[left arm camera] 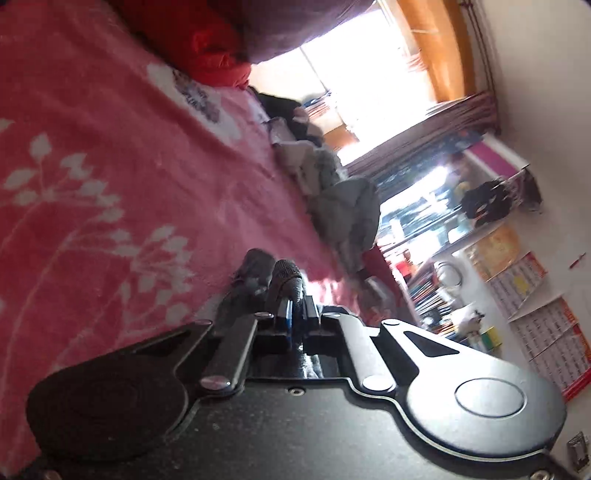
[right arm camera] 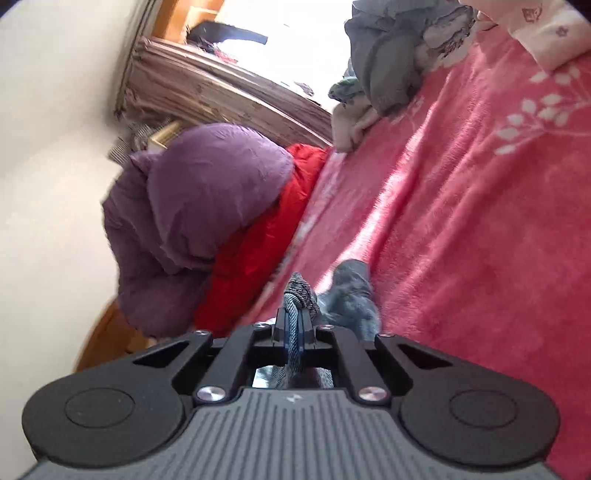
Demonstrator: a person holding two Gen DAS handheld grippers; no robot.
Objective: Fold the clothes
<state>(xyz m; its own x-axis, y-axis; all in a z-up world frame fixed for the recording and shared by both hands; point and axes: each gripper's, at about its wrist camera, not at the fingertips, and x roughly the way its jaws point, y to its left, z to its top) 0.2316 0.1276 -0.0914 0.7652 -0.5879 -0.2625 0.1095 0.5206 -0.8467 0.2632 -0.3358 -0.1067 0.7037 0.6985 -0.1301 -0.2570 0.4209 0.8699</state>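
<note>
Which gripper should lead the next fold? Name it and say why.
Neither clearly: the left gripper and the right gripper are each shut on dark grey fabric over the pink blanket. They likely move together.

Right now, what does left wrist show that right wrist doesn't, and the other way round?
Left wrist only: shelves crammed with small items, wall calendars, and the left gripper shut on dark fabric.

Right wrist only: a purple quilt bundled against the wall, a white patterned sleeve, and the right gripper shut on grey knit fabric.

Both: the pink floral blanket, the red quilt, a pile of unfolded clothes, and the bright window.
</note>
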